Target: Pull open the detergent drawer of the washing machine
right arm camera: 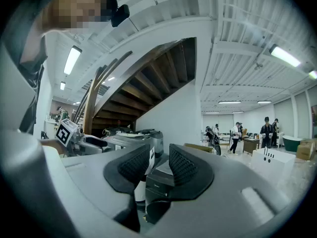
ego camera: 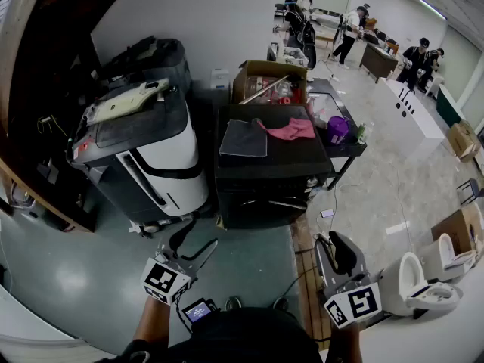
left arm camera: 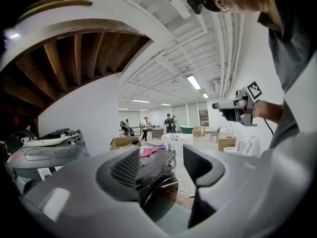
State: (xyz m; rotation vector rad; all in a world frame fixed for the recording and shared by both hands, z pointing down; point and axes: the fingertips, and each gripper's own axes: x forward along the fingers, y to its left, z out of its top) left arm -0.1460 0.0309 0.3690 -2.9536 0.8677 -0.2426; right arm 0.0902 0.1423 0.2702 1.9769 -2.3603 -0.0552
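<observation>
Head view: the black washing machine (ego camera: 272, 174) stands on the floor with a grey cloth (ego camera: 243, 138) and a pink cloth (ego camera: 291, 129) on its top, and its front panel lies flush. The left gripper (ego camera: 192, 242) and right gripper (ego camera: 338, 248) hover well short of that front. Both pairs of fingers are spread and empty, the right pair only narrowly.

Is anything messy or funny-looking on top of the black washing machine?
Yes. A pink cloth lies crumpled near the far edge of the washing machine top, beside a grey cloth that lies flat. Nothing there looks spilled or broken.
</observation>
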